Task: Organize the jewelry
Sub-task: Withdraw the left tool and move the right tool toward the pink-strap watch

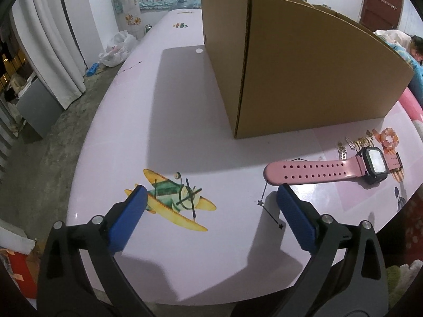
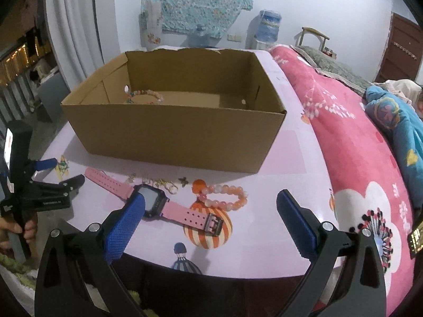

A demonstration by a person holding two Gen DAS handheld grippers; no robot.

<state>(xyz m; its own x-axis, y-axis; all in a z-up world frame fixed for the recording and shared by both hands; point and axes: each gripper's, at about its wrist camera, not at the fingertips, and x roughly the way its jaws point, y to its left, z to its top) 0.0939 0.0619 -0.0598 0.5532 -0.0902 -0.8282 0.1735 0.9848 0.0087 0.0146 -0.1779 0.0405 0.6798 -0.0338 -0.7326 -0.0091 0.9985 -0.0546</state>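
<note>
Both grippers hang spread wide and empty: the left gripper point(image 1: 211, 198) over the table point(image 1: 185, 132), the right gripper point(image 2: 211, 206) near the pink watch point(image 2: 156, 206) and orange bracelet point(image 2: 227, 198). Only the right view shows inside the cardboard box point(image 2: 185, 137): a beaded bracelet point(image 2: 146, 95).

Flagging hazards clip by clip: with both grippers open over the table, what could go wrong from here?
1. The small gold charms lie bunched against the pink watch; a wide right gripper may scatter them.
2. The orange bead bracelet touches the watch strap and could be dragged along.
3. The cardboard box has tall walls; the left gripper could bump them.
</note>
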